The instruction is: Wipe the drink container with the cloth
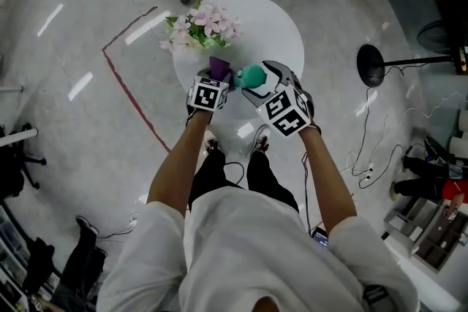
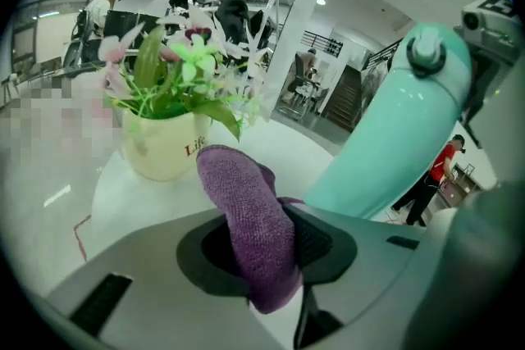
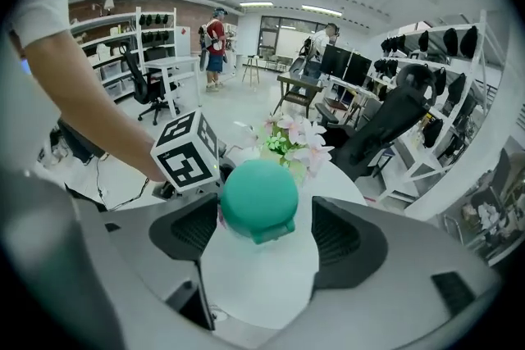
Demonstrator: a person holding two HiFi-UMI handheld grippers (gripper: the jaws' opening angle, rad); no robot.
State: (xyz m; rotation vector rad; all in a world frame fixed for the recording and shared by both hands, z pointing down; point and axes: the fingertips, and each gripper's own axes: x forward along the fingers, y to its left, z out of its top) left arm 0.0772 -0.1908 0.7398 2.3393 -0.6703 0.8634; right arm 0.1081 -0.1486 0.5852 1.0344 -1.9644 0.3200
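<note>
The left gripper (image 2: 264,248) has its jaws closed on the purple cloth (image 2: 246,209); a folded length of the cloth stands up and forward from between the pads, and a short end hangs below them. The right gripper (image 3: 264,232) has its jaws standing wide apart with the teal drink container (image 3: 258,199) between them, cap end toward the camera. A clear gap shows between the container and the right-hand pad; at the other pad the container is just beside or touching, and which of the two cannot be determined. In the left gripper view the container (image 2: 394,135) leans at a tilt just to the right of the cloth, close to it but with no visible contact. In the head view both grippers are held side by side over the near edge of the round white table (image 1: 281,33), with the container (image 1: 252,75) between them and the cloth (image 1: 219,67) at its left. A pot of pink and white flowers (image 1: 199,27) stands on the far left part of the table, apart from the container.
</note>
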